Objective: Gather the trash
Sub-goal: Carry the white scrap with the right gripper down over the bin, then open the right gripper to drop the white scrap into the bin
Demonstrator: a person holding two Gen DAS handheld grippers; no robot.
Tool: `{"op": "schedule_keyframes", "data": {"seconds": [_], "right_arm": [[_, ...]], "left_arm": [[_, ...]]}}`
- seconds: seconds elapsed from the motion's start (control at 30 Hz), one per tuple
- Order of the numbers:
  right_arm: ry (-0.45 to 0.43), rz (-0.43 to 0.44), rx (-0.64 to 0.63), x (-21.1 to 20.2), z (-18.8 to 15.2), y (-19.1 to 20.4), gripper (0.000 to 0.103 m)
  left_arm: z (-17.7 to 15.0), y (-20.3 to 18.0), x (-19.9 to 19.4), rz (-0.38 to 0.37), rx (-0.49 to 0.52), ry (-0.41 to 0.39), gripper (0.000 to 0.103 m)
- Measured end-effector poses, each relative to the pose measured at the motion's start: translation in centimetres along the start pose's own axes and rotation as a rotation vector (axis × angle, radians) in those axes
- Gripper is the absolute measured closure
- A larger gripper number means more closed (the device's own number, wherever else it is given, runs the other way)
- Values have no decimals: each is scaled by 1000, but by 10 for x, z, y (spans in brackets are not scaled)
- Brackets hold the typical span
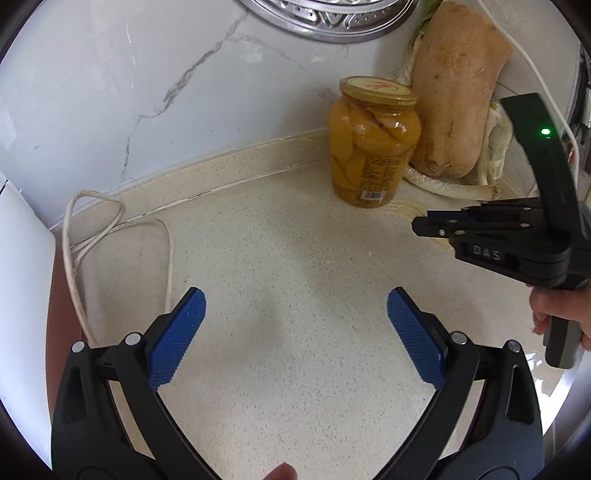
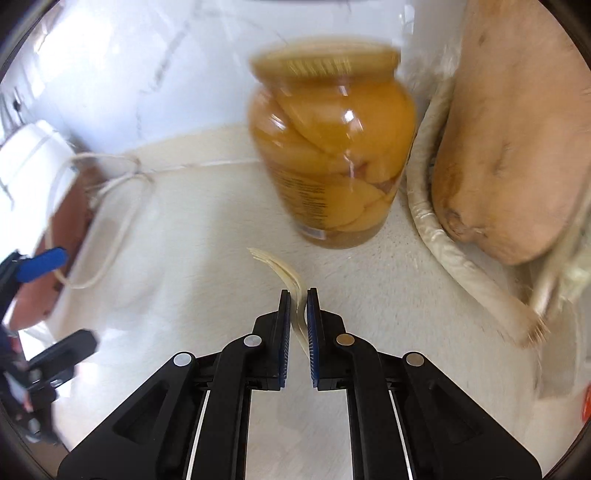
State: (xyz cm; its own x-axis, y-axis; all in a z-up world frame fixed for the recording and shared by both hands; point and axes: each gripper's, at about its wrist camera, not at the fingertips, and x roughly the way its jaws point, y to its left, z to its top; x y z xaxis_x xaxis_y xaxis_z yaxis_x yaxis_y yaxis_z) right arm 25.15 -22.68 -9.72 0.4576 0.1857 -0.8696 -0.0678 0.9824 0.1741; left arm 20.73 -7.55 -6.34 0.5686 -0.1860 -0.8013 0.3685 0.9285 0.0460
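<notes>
My right gripper (image 2: 296,295) is shut on a pale curved vegetable peel (image 2: 286,271), whose free end fans out toward the jar; the view is motion-blurred. In the left wrist view the right gripper (image 1: 421,225) is at the right, over pale peel strips (image 1: 404,206) on the counter beside the jar. My left gripper (image 1: 295,306) is open and empty above bare speckled counter.
A jar of yellow peaches (image 1: 373,142) (image 2: 332,147) stands near the wall. A large tan gourd (image 1: 458,92) (image 2: 509,140) and cabbage leaves (image 1: 443,186) lie in the right corner. A white cable (image 1: 77,258) loops at left. A steel pot rim (image 1: 332,22) is at top.
</notes>
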Motion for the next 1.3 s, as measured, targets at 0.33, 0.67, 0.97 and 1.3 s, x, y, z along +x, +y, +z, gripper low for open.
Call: {"op": "schedule_keyframes", "data": {"seconds": [0.33,0.67,0.97,1.3], "right_arm": [[-46,22,-37,-88,-67,78,93],[-12,97,-27,-144,-190,203,93],[269,213,-46,-63,-323,286,93],[564,242,-54,197,-462,288,93]], "left_arm": [[-61,10,-75,-18,12,-49,7],[-206,36,-166,-59,32,-26,7],[-371,87,-160,-45,-67,172,7],[-514,126,-34,4,-155,298,7]]}}
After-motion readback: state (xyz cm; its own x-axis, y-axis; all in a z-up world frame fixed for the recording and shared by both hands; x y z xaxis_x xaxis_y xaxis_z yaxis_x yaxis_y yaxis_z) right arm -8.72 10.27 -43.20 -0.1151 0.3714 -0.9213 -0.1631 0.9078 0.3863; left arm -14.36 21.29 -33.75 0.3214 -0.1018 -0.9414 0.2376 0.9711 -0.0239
